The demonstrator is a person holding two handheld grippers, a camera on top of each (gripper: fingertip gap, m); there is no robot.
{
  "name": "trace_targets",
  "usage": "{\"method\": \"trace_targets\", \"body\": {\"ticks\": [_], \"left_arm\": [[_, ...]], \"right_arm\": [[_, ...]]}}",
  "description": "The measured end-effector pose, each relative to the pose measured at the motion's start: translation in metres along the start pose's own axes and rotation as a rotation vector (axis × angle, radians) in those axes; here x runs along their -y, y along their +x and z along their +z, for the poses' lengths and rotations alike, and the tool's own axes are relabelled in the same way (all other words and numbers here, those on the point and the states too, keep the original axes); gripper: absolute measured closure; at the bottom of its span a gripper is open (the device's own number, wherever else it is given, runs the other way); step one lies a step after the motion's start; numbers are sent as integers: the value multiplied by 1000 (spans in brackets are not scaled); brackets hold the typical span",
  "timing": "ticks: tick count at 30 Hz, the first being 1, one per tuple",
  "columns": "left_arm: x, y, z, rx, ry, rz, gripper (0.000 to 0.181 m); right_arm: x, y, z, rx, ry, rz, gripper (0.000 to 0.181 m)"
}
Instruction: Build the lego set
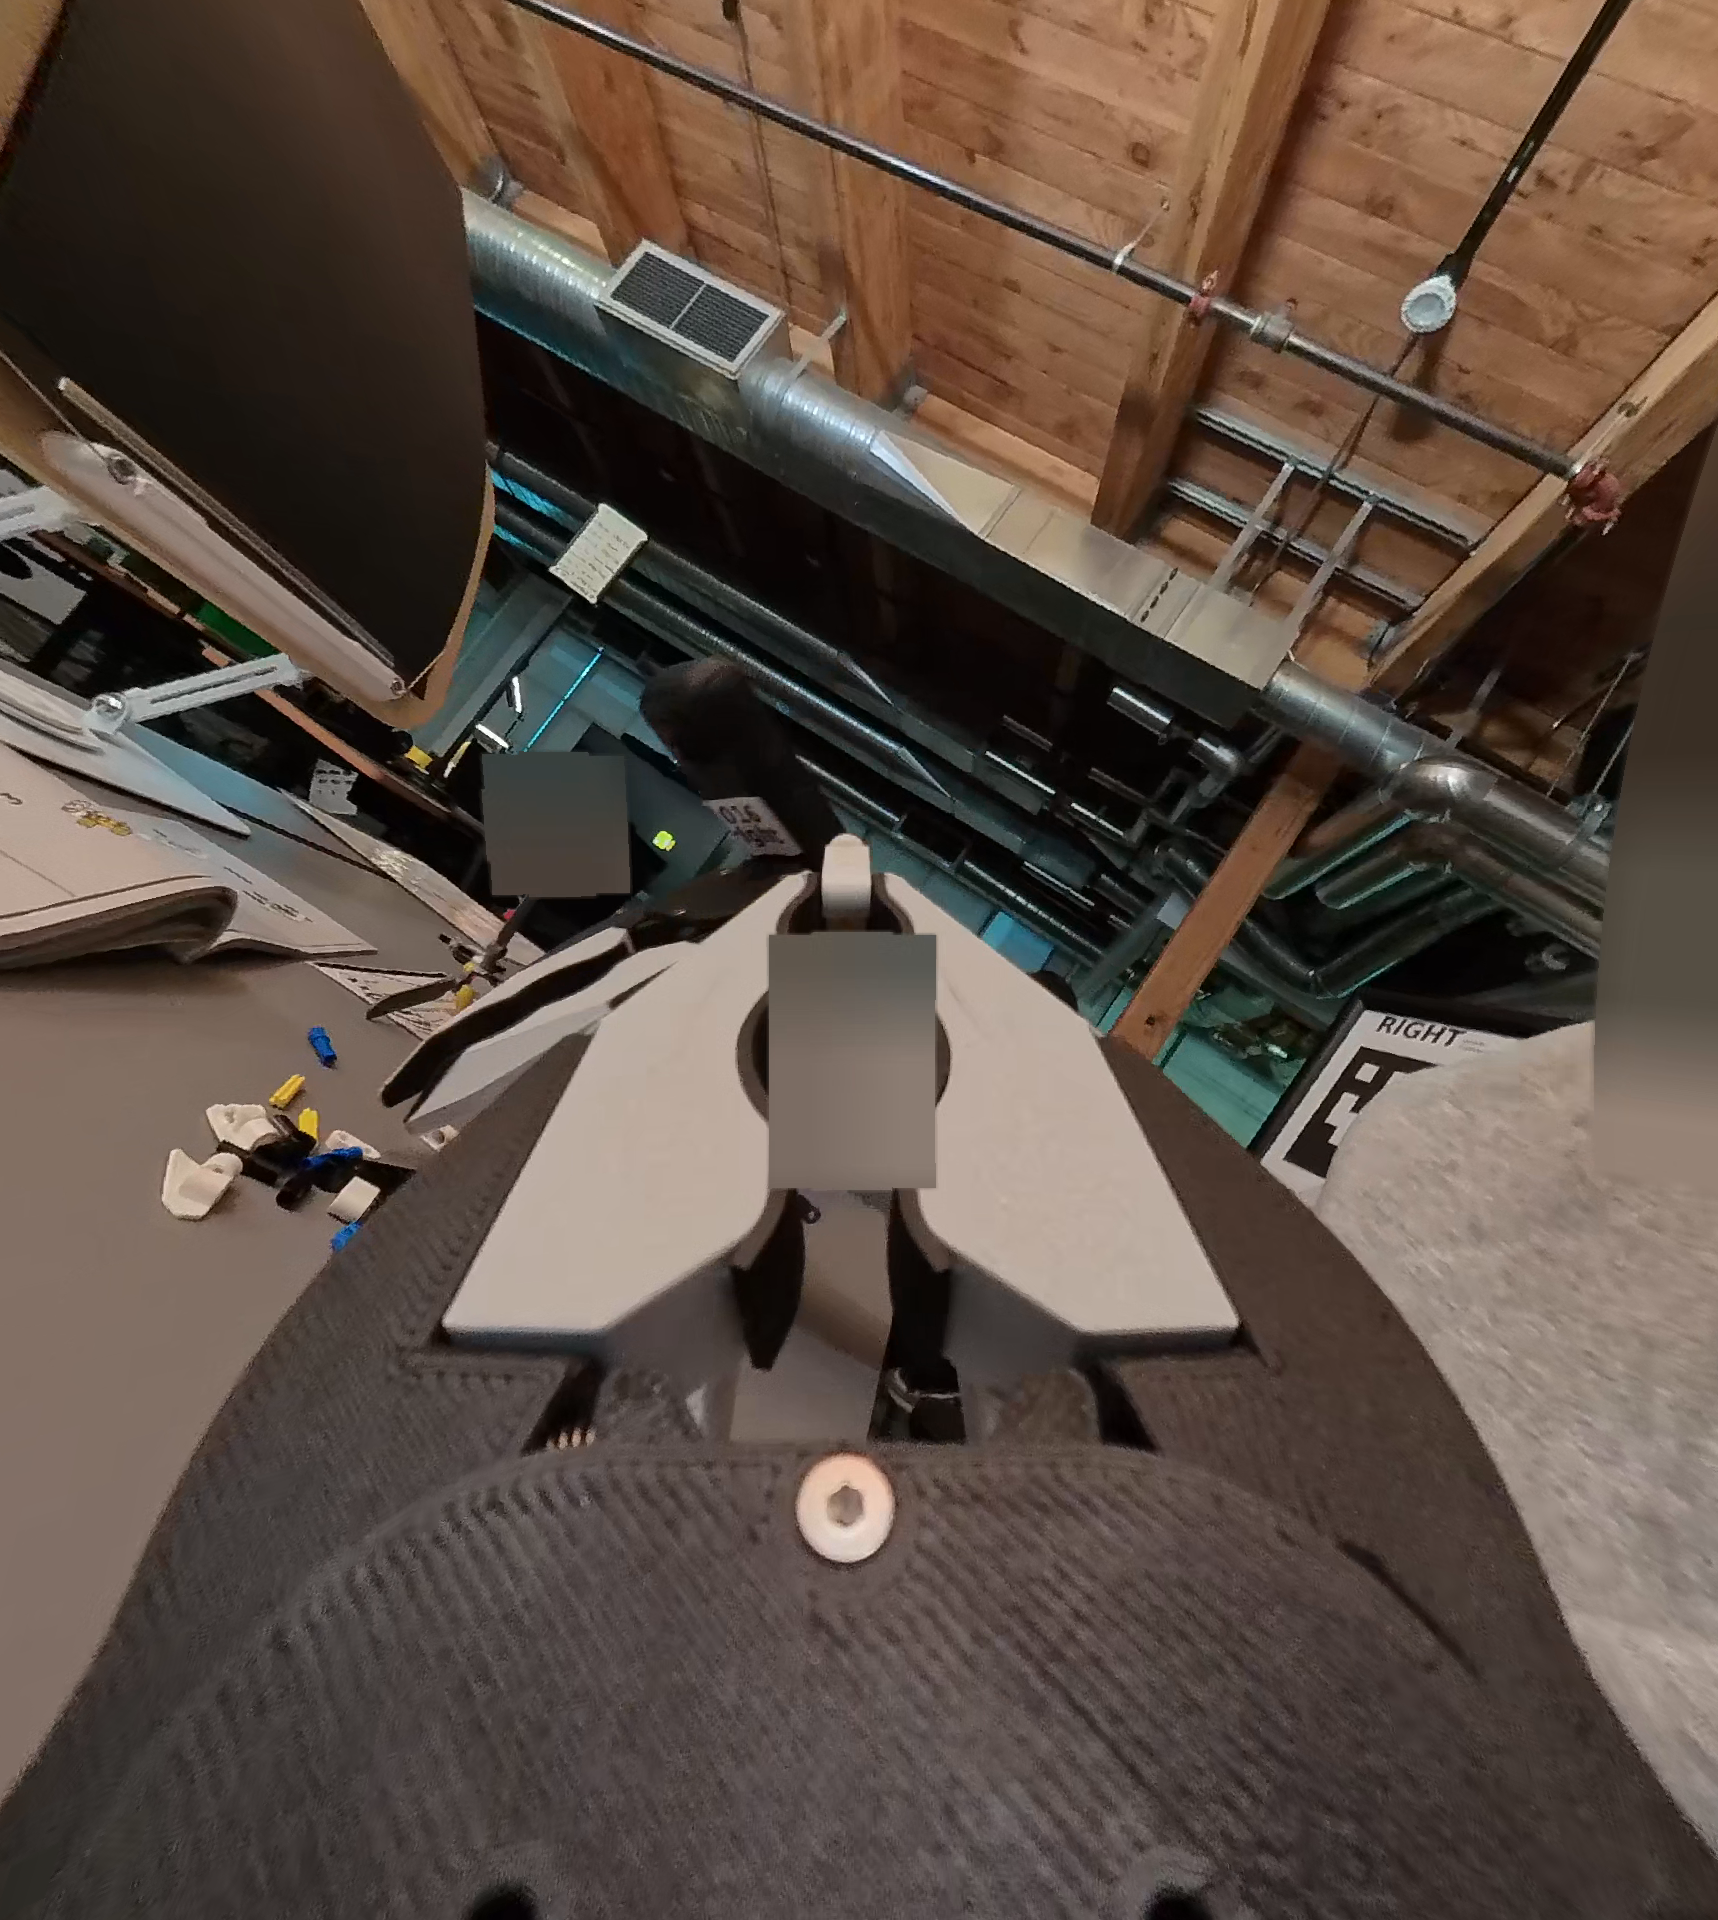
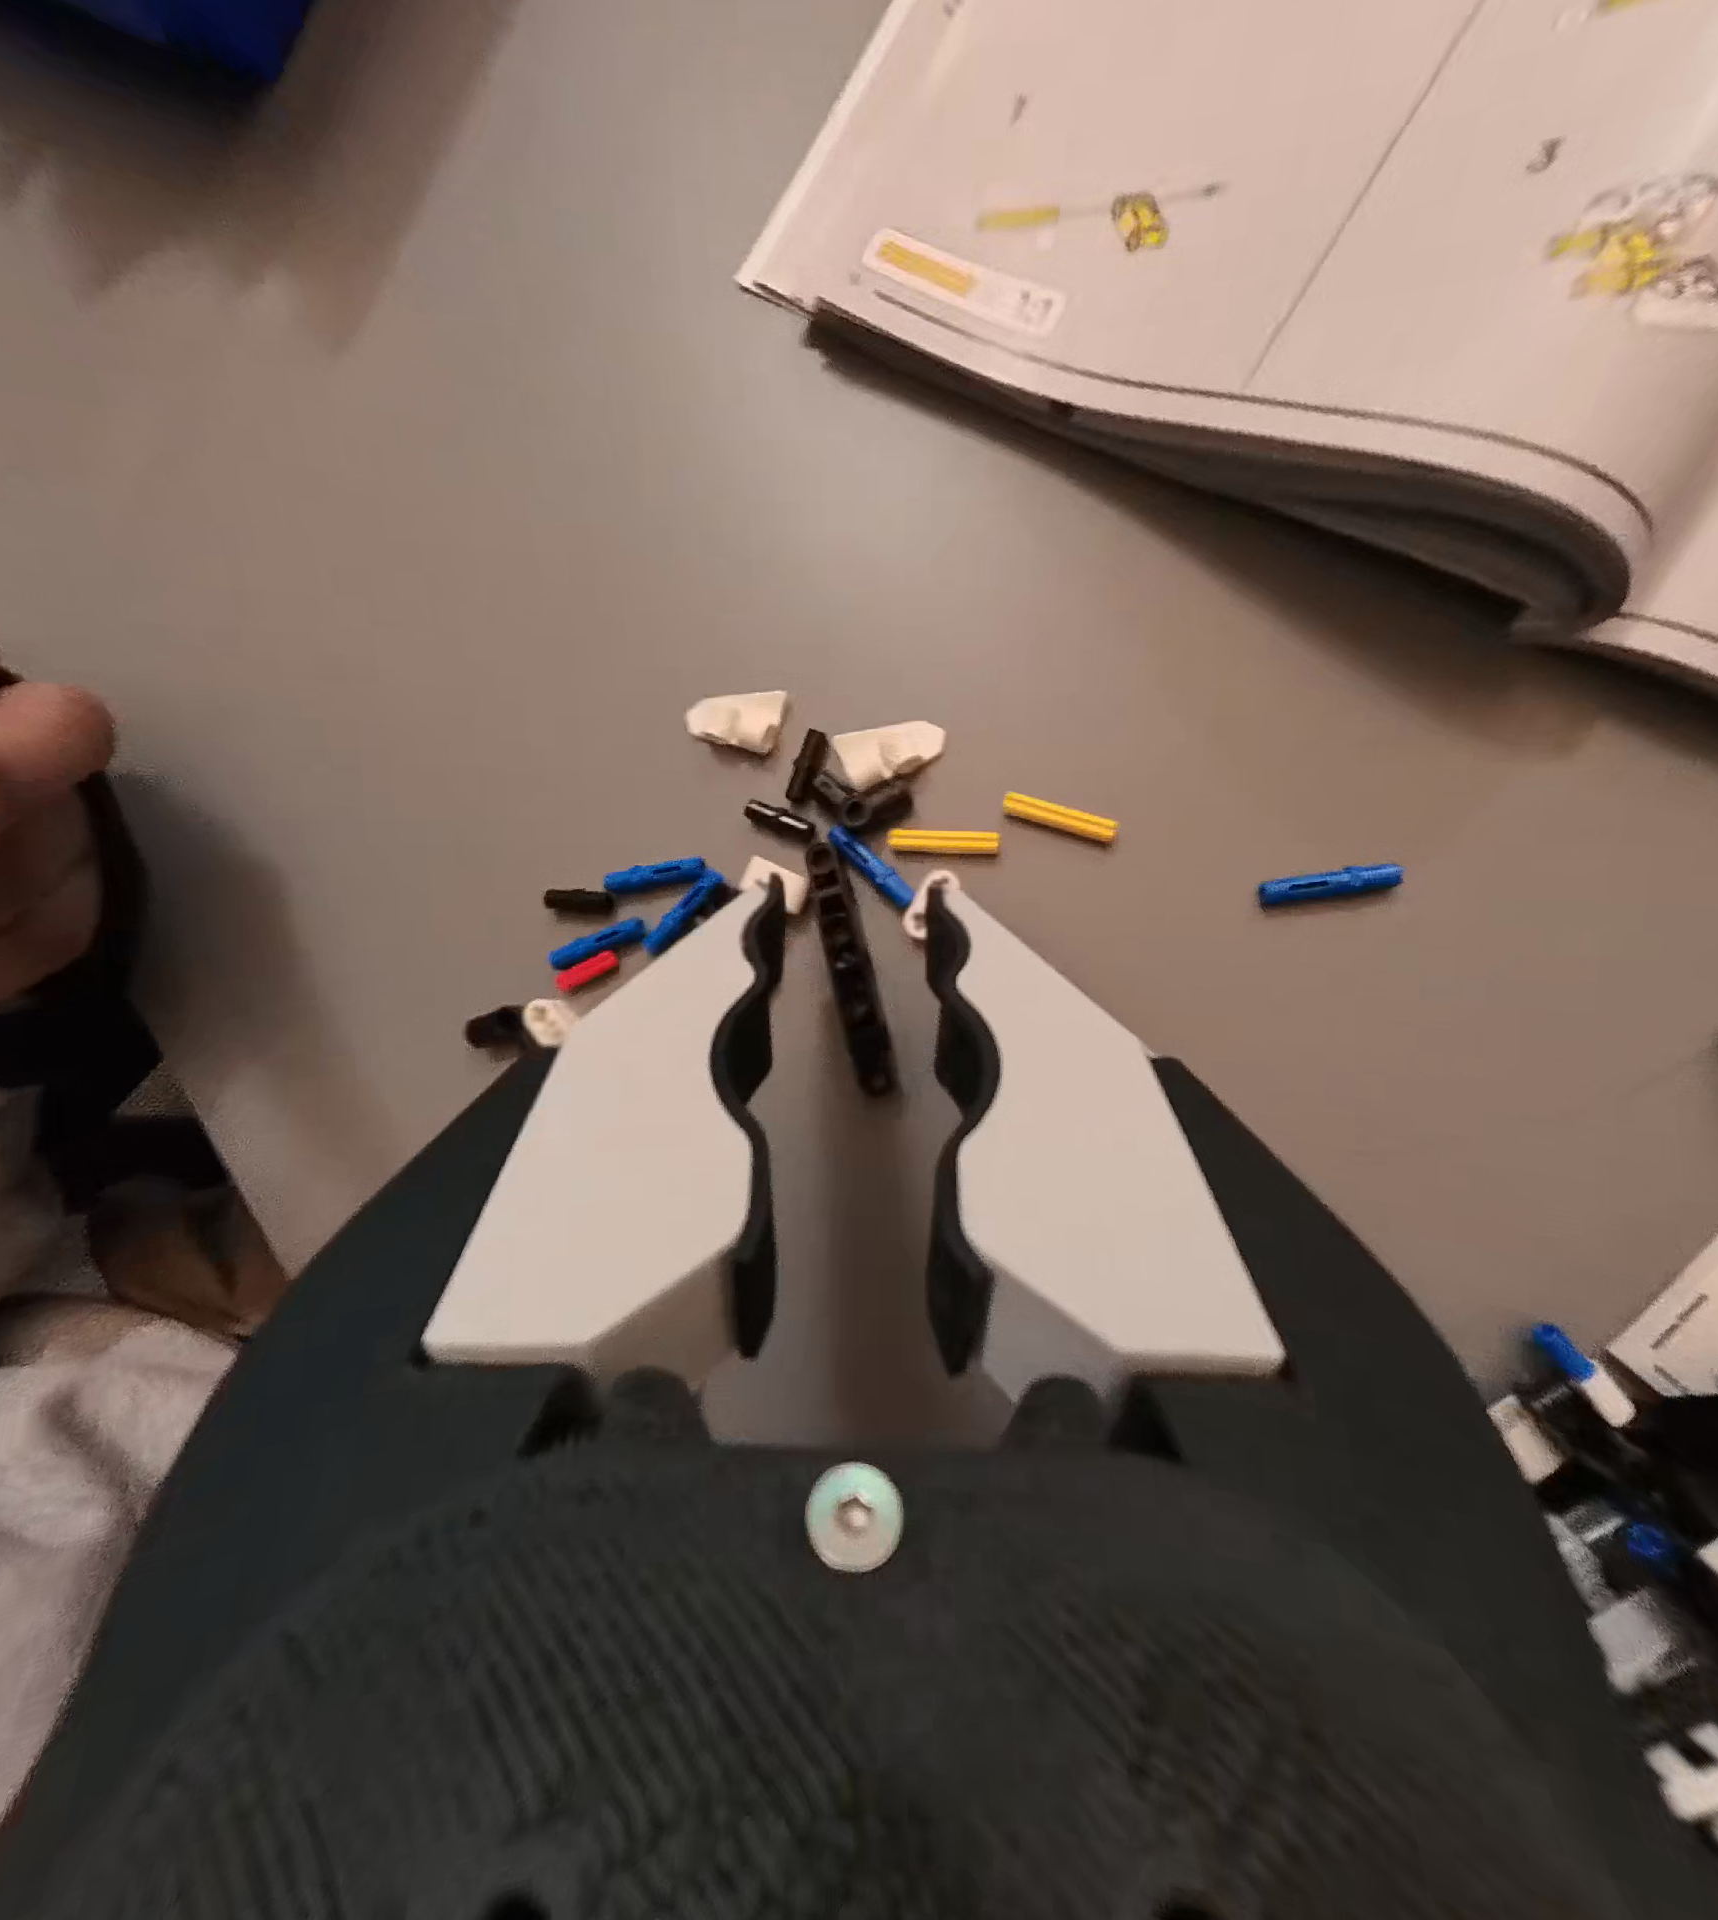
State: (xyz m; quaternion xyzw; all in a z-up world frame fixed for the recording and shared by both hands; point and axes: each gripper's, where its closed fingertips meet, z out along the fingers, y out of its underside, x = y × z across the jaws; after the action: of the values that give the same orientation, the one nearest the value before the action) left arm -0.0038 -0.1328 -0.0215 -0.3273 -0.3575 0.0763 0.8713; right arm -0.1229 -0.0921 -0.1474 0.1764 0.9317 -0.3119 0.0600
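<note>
The right gripper [image 2: 855, 899] hovered with jaws apart over a black beam [image 2: 850, 982] on the grey bench [image 2: 367, 468]. The left gripper [image 1: 847, 883] had jaws clamped on a white piece [image 1: 847, 878]. The open instruction booklet [image 2: 1354, 260] carried printed step pictures.

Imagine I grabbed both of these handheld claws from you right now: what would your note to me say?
Left gripper: shut on a small white piece, raised off the table and pointing upward.
Right gripper: open, empty, hovering over the black beam, which lies between its fingers.
Loose pins and white pieces lie scattered on the grey table; the instruction booklet is open beyond them; a partly built model sits at the right.
Done: part of the model. Left: probably grasp the beam, then continue by the booklet.
</note>
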Motion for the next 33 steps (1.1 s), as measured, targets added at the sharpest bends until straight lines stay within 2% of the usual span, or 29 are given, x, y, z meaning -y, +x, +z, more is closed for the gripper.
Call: {"method": "trace_targets", "body": {"ticks": [1, 8, 13, 18, 21, 25, 27, 30, 33], "left_arm": [[1, 0, -1, -4, 7, -12, 175], [2, -2, -2, -15, 16, -49, 175], [3, -3, -2, -16, 19, -56, 175], [2, -3, -2, -19, 13, -60, 176], [2, -3, -2, -21, 13, -68, 176], [1, -3, -2, -27, 4, -83, 176], [-1, -2, -1, -43, -7, -103, 176], [-5, 1, 1, -81, -27, -142, 176], [-13, 6, 6, -113, -64, -168, 175]], "right_arm": [[-2, 4, 3, -17, -11, 7, 156], [-11, 16, 11, -62, -69, 17, 160], [-10, 23, 13, -120, -92, -27, 175], [-11, 22, 13, -125, -108, -60, 176], [-4, 20, 3, -149, -55, -82, 176], [21, 1, -30, -134, 147, -103, 177], [38, -38, -51, 31, 309, -129, 177], [54, -112, -91, 455, 536, -29, 177], [50, -140, -107, 646, 609, 58, 177]]}}
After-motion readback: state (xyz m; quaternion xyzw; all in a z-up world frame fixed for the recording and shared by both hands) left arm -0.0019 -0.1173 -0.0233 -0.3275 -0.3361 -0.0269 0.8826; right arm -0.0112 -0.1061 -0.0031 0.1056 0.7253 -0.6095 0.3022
